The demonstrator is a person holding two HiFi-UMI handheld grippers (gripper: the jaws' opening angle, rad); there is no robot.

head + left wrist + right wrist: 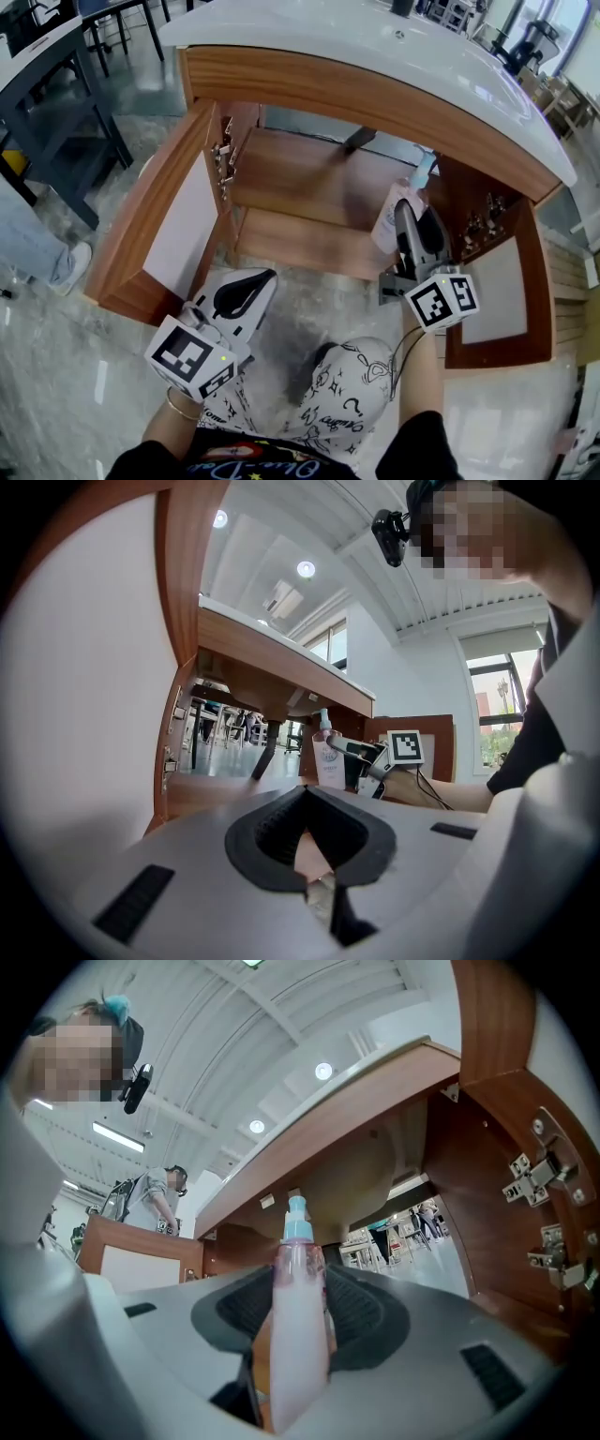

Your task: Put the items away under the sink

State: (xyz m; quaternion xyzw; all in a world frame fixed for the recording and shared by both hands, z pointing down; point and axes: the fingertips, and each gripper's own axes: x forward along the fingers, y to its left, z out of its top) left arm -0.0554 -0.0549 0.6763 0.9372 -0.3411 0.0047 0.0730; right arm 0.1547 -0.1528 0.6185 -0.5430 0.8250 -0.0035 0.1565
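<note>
Right gripper (419, 214) has its 2 jaws spread wide and pressed on a pale pink plastic bottle with a light blue pump top (298, 1335). It holds the bottle upright at the right side of the open wooden cabinet (309, 187), near the metal hinges (539, 1180); whether its base touches the cabinet floor cannot be told. Left gripper (306, 794) hangs outside by the white-panelled left door (173, 230), jaws closed together on nothing. White sink counter (375, 47) spans above.
</note>
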